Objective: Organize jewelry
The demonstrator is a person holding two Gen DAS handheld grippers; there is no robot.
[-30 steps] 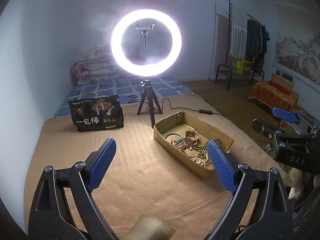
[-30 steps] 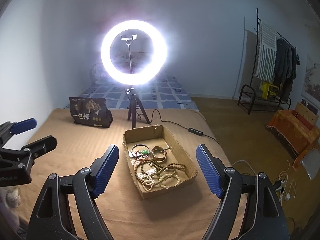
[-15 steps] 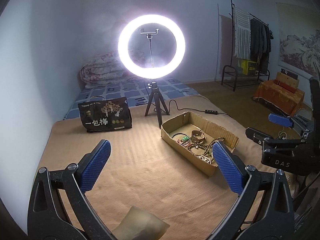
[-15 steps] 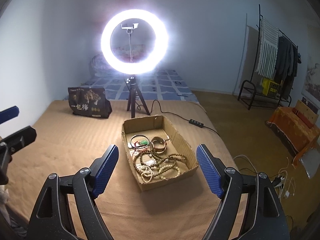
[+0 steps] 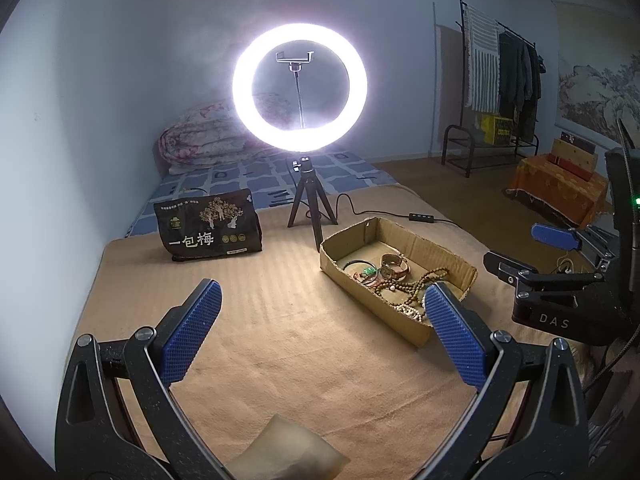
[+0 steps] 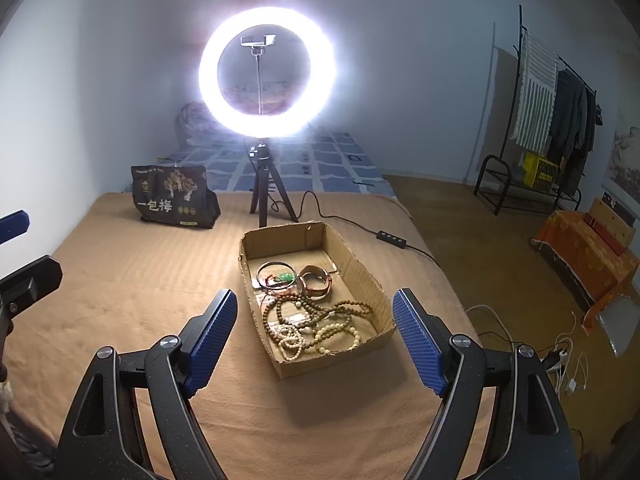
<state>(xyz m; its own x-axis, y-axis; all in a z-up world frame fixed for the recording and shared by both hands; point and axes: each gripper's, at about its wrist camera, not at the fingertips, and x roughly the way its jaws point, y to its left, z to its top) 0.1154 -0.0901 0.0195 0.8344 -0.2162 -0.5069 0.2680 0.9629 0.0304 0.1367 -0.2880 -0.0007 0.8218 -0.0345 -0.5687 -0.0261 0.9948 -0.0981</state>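
A: Count, big to small. We have one tan blanket [image 6: 120,280] over the bed, one lit ring light [image 6: 266,76] on its tripod [image 6: 270,196], one black snack bag [image 6: 172,200] standing left of the tripod, one cardboard tray [image 6: 364,280] just in front of the tripod.

B: Same from the left wrist view: blanket [image 5: 280,340], ring light [image 5: 300,88], bag [image 5: 208,230], tray [image 5: 404,240]. One cable controller [image 5: 424,216] lies on the blanket behind the tray.

A: Jewelry is all inside the tray. We count two bangles: one thin dark bangle [image 6: 276,274] and one wide brown bangle [image 6: 316,280], side by side at the far end. One green pendant [image 6: 285,278] sits inside the thin one.

B: Bead strands [image 6: 316,320] are tangled at the near end. We see brown and cream ones; we cannot tell the count.

A: Poses. Right gripper [image 6: 316,336] is held above the blanket, aimed at the tray, jaws spread wide with the near end of the tray between them, nothing held.

B: Left gripper [image 5: 320,328] is held over bare blanket, tray to its right, jaws also wide apart and empty. We see the right gripper [image 5: 532,256] from the side here, beyond the tray.
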